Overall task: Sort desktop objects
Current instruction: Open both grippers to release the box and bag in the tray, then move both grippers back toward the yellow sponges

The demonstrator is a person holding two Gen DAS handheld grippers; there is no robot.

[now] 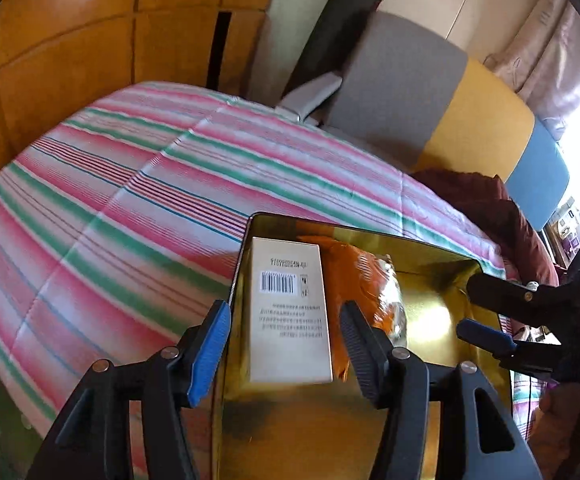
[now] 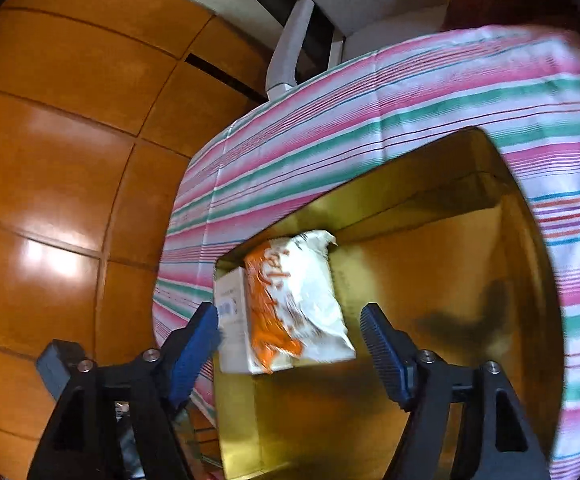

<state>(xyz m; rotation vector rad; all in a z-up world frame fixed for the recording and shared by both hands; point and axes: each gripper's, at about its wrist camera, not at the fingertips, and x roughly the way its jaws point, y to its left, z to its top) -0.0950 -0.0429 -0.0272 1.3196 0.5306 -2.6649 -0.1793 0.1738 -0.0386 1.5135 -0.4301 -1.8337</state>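
Observation:
A gold tin box stands open on the striped tablecloth. Inside lie a white carton with a barcode and an orange and white snack bag. My left gripper is open above the carton, a finger on each side, holding nothing. In the right wrist view the tin holds the carton and the bag. My right gripper is open just above the bag and holds nothing. It also shows at the right of the left wrist view.
The table stands over an orange tiled floor. A grey, yellow and blue sofa back and a dark red cloth lie beyond the table's far edge. A white chair leg stands by the table.

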